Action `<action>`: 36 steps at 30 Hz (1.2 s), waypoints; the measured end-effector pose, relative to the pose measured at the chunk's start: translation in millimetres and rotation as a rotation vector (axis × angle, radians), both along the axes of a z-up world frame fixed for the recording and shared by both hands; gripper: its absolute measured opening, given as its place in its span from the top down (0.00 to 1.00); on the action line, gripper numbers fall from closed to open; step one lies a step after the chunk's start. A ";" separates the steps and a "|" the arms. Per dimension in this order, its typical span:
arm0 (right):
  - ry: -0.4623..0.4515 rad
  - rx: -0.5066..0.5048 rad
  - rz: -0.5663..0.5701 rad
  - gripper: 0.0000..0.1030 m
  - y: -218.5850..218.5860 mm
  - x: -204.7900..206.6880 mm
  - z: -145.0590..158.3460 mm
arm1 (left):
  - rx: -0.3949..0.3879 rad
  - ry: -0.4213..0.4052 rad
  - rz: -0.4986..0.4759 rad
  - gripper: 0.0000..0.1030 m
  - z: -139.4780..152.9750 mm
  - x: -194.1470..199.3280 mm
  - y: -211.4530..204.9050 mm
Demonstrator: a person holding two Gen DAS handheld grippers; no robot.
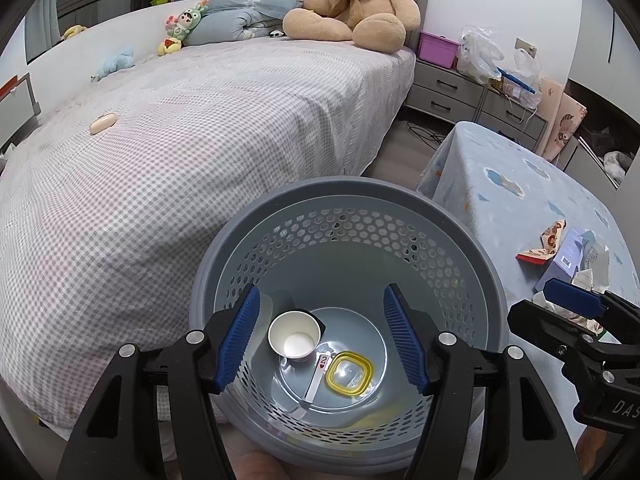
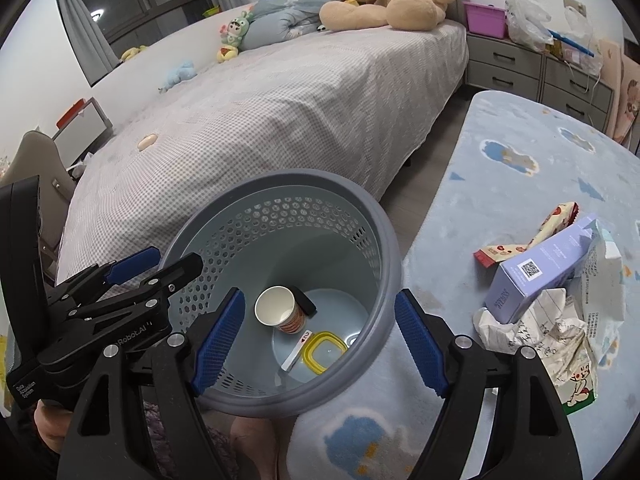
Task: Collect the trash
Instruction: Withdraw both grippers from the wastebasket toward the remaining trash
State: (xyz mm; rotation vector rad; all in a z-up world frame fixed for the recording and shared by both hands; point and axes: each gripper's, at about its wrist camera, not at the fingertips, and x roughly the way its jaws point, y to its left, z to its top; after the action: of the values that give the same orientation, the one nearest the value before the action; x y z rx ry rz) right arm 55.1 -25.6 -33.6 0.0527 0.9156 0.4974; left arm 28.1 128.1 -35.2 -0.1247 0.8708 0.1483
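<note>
A grey perforated waste basket stands between the bed and a small table. Inside lie a paper cup, a yellow square lid and a playing card. My left gripper is open and empty above the basket's mouth; it also shows in the right wrist view. My right gripper is open and empty over the basket's near right rim; it shows in the left wrist view. Trash lies on the table: a purple box, crumpled paper, a snack wrapper.
A bed with a checked sheet fills the left. A teddy bear and small toys sit at its head. The table has a blue patterned cloth. Grey drawers with bags stand at the back right.
</note>
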 end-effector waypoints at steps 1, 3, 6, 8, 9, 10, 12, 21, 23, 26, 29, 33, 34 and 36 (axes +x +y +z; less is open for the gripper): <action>-0.004 -0.002 -0.004 0.26 -1.4 -1.0 0.6 | 0.002 -0.003 -0.004 0.39 0.7 -0.2 -2.1; -0.015 -0.009 -0.015 0.24 -4.8 -3.9 2.0 | 0.005 -0.008 -0.010 0.39 1.6 -0.3 -4.9; -0.033 -0.012 -0.032 0.21 -11.6 -8.3 4.8 | 0.008 -0.014 -0.019 0.38 2.7 -1.2 -8.3; -0.043 -0.015 -0.044 0.19 -15.8 -11.3 6.1 | 0.009 -0.019 -0.027 0.36 3.5 -1.6 -11.3; -0.049 -0.017 -0.052 0.17 -18.5 -13.3 6.9 | 0.011 -0.021 -0.031 0.36 3.9 -1.5 -12.7; -0.054 -0.018 -0.059 0.17 -21.0 -14.4 7.3 | 0.014 -0.024 -0.036 0.36 4.6 -1.8 -15.2; -0.061 -0.018 -0.073 0.13 -26.8 -17.5 8.1 | 0.015 -0.028 -0.044 0.35 5.6 -2.1 -18.6; -0.089 -0.033 -0.187 0.08 -67.6 -39.9 8.9 | 0.017 -0.038 -0.101 0.34 9.4 -3.2 -41.2; -0.088 -0.040 -0.214 0.08 -78.4 -44.8 8.8 | 0.017 -0.037 -0.115 0.34 9.7 -2.5 -47.2; -0.090 -0.050 -0.250 0.07 -93.1 -51.3 8.3 | 0.011 -0.042 -0.136 0.34 11.2 -2.5 -56.9; -0.095 -0.065 -0.285 0.07 -106.2 -56.6 7.5 | 0.005 -0.048 -0.157 0.34 13.1 -2.0 -66.7; -0.091 -0.083 -0.320 0.07 -120.7 -60.0 4.4 | 0.006 -0.049 -0.188 0.34 13.3 -1.2 -81.2; -0.090 -0.089 -0.327 0.07 -123.7 -60.3 4.1 | 0.006 -0.049 -0.195 0.34 13.3 -1.4 -84.3; -0.090 -0.103 -0.344 0.07 -129.8 -60.5 3.7 | 0.007 -0.049 -0.208 0.34 13.2 -2.2 -90.4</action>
State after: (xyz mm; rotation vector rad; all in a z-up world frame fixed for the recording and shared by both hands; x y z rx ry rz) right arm -5.4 -155.4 -29.9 0.0918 0.8215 0.1316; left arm 25.9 37.7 -22.0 -0.0308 0.8289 -0.0458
